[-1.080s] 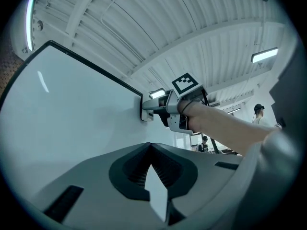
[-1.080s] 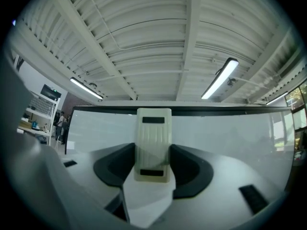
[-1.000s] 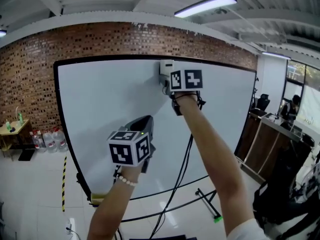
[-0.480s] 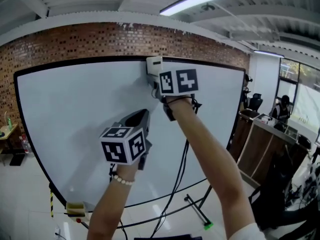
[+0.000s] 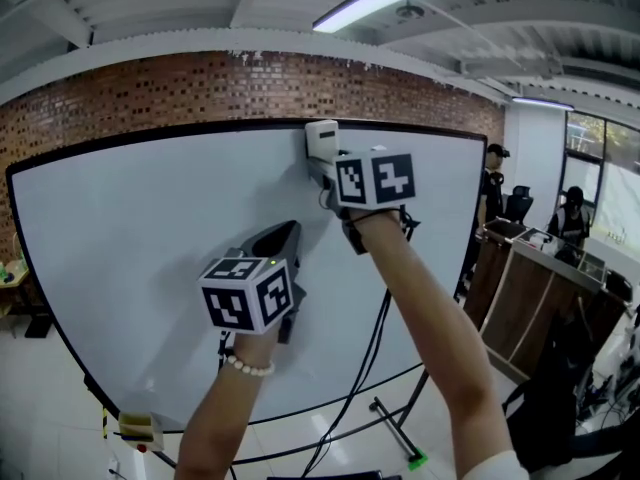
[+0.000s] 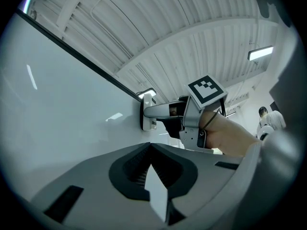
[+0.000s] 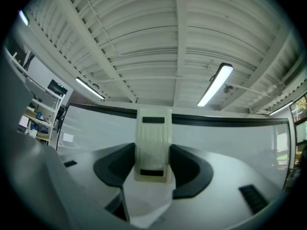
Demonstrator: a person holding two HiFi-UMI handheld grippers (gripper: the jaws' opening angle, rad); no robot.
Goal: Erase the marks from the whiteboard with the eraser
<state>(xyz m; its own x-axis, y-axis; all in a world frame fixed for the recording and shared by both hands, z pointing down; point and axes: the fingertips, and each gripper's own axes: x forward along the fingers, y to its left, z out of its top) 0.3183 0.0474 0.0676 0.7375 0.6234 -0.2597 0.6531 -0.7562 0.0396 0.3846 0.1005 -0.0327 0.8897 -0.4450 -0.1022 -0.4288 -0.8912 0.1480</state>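
Note:
A large whiteboard [image 5: 150, 268] on a wheeled stand fills the head view; I see no marks on its surface. My right gripper [image 5: 325, 168] is raised near the board's top edge, shut on a cream-white eraser [image 5: 321, 140] that presses against the board. The right gripper view shows the eraser [image 7: 153, 143] upright between the jaws, with the whiteboard [image 7: 230, 138] behind it. My left gripper [image 5: 285, 243] hangs lower, close to the board's middle, shut with nothing in it. In the left gripper view the eraser [image 6: 147, 110] touches the whiteboard [image 6: 57, 109] at upper right.
A brick wall [image 5: 150, 93] stands behind the board. Black cables [image 5: 370, 368] hang under my right arm, over the stand's foot [image 5: 400, 433]. A small yellowish box [image 5: 140, 430] sits at the board's lower left. A wooden counter [image 5: 540, 298] and people [image 5: 575, 208] are at the right.
The eraser and right gripper shifted slightly along the board's top edge, left and then back right. The view panned left, so more of the board shows. The left gripper kept its place.

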